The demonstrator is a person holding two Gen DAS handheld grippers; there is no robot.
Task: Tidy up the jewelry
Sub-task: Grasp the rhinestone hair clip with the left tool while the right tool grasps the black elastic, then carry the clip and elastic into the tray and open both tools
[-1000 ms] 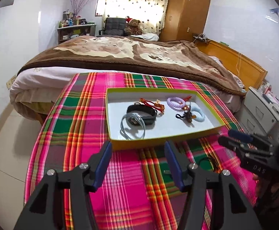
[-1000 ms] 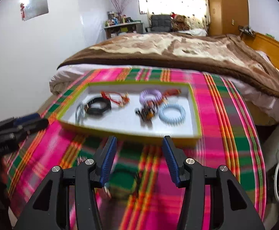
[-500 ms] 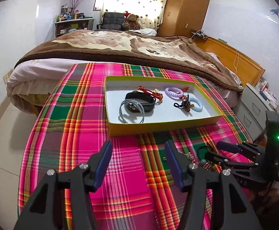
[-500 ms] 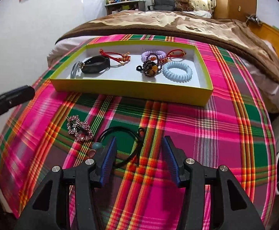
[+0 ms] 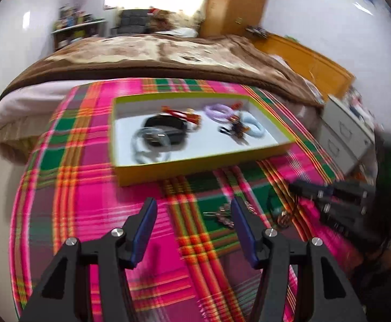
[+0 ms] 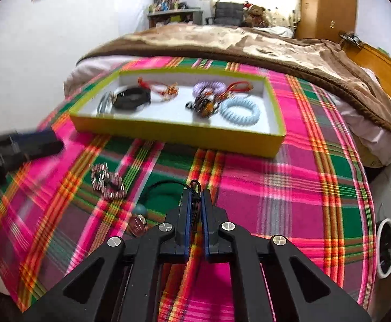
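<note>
A yellow-green tray with a white floor sits on the plaid cloth. It holds a black band, a red cord bracelet, a purple coil tie, a pale blue coil tie and a brown beaded piece. In front of it my right gripper is shut on a thin black cord with beads at its near end. A sparkling chain piece lies to the left. My left gripper hangs open over the cloth, the sparkling piece just inside its right finger.
A bed with a brown blanket lies behind the plaid cloth. A white drawer unit stands at the right. Each gripper shows in the other's view, the right gripper and the left gripper.
My right gripper's jaws have closed on the black cord after dropping toward it. My left gripper has sunk nearer to the cloth, close to the sparkling piece, and stays open.
</note>
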